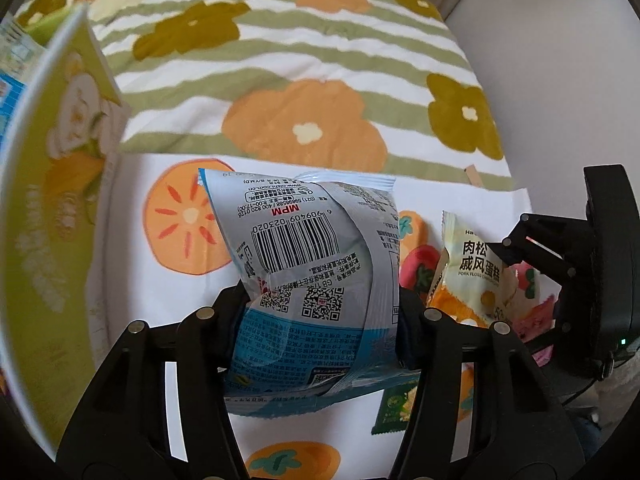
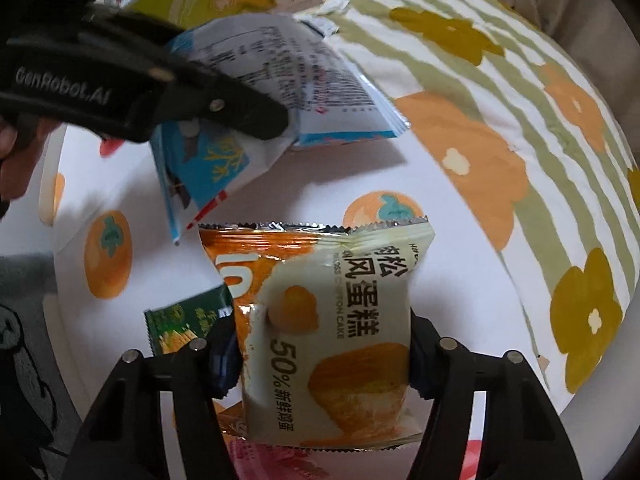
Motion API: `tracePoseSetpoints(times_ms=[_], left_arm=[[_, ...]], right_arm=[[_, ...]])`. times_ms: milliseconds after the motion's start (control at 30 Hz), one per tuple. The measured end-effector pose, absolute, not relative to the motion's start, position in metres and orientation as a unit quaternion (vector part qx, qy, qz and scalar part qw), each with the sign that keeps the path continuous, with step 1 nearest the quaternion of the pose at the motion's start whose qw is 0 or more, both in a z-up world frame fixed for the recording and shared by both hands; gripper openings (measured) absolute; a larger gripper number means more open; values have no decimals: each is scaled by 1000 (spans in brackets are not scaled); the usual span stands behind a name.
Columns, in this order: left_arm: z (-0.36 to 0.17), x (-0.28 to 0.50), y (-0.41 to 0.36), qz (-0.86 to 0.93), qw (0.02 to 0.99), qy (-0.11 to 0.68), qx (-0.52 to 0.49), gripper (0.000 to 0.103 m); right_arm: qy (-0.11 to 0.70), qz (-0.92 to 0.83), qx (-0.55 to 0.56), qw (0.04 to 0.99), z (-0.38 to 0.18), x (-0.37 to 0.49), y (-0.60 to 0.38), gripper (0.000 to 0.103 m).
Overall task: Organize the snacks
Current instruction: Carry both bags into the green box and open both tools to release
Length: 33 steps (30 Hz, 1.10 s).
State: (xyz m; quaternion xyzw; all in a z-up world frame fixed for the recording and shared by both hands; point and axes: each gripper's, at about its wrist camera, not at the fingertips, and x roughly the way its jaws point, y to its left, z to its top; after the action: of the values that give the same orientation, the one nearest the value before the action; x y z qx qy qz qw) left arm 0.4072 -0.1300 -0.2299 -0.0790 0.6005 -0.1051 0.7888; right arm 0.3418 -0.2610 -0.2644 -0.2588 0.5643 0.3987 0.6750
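Left hand-held gripper [image 1: 320, 316] pinched your blue snack bag [image 1: 308, 280] above the bed; the right hand-held gripper [image 2: 324, 356] clamped the cake packet [image 2: 332, 340]. A green packet [image 2: 184, 324] and pink packet [image 2: 272, 460] lay unsorted, so most sorting apparently remained.

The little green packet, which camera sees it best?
The right wrist view: the green packet lies on the white cloth beside the right tool, its picture showing. The left wrist view shows only a corner behind the left tool.

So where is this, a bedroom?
Probably a bedroom or a sofa corner: a flowery quilt is bunched up behind a persimmon-print sheet, and snack packets lie on it, not on a table.
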Motion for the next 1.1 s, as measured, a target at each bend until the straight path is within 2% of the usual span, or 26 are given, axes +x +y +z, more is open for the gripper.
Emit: tracePoseSetpoints(times_ms=[367,600,900,1100], left_arm=[[-137,375,-75,-101,838,526,-109,52],[-79,350,2,-79,867,477,-119,53],[-43,343,120,-39,885,444,-138,53],[-49,367,181,-38,877,456,-145,53]], right_arm=[[535,330,-193,753,-193,344,-241,60],[498,278,-141,809,-130,336,-207,60],[456,288,-115,834,-83,322,-118,60],[444,294,-88,842,-72,322,-62,60]])
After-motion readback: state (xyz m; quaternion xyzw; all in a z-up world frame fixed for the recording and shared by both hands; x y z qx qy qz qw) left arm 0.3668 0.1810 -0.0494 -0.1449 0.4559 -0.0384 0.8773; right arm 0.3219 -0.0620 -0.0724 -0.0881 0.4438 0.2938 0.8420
